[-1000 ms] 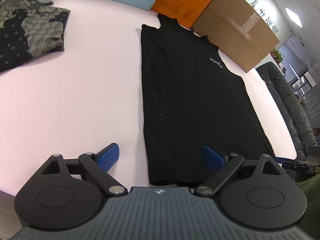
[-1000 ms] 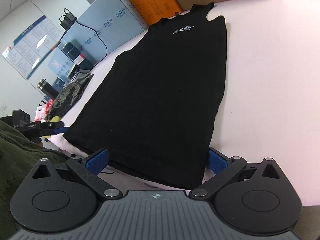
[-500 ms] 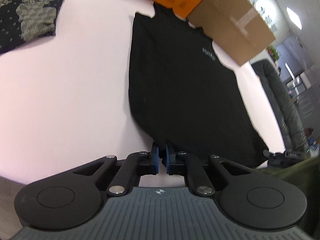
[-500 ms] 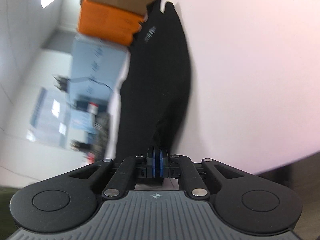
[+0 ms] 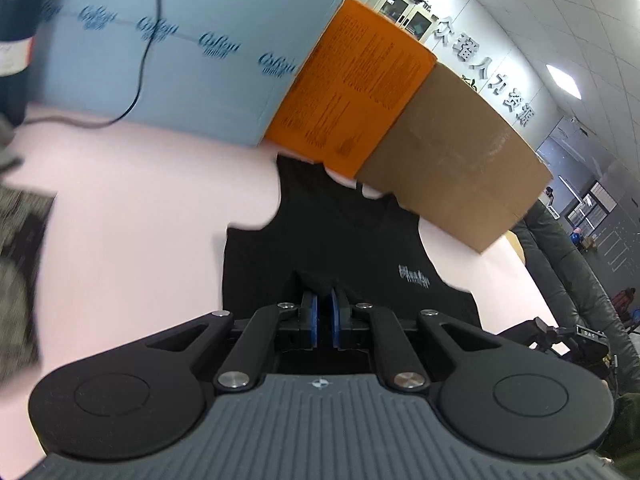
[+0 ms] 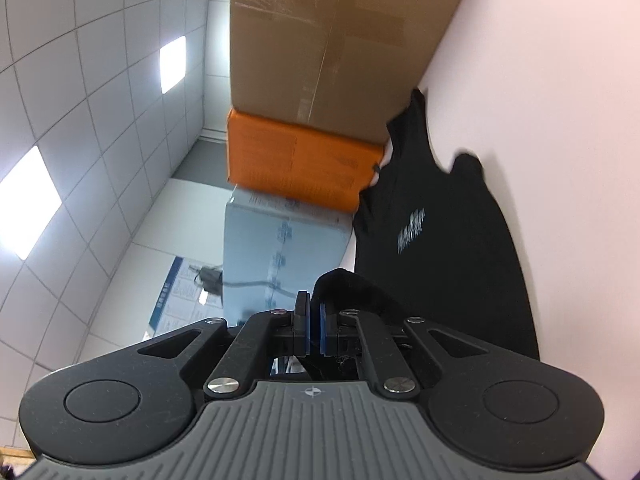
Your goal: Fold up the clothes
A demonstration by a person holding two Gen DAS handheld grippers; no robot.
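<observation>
- My left gripper (image 5: 323, 312) has its blue pads pressed together on the hem of the black top (image 5: 340, 240); the cloth bunches up just in front of the fingertips.
- My right gripper (image 6: 314, 312) is likewise pinched tight on the top (image 6: 440, 248), with a rolled fold of black fabric humped over its right-hand pad.
- The top lies on the pink tabletop (image 5: 140, 208), its shoulder straps at the far edge, touching or just short of the boxes there; I cannot tell which.
- A small pale logo shows on the chest in both views, too blurred to read.
- The part of the top nearest me is lifted off the table in both grips; the chest and straps lie flat.
- Along the far edge of the tabletop stand three boxes side by side: a blue box (image 5: 180, 52), an orange box (image 5: 352, 96) and a brown carton (image 5: 460, 160).
- A black cable (image 5: 148, 40) hangs down the face of the blue box and trails onto the table.
- At the left edge of the tabletop lies a patterned grey garment (image 5: 20, 272), well apart from the top and blurred.
- In the right view the picture is rolled, so the table (image 6: 540, 80) stands along the right side and ceiling panels fill the left.
</observation>
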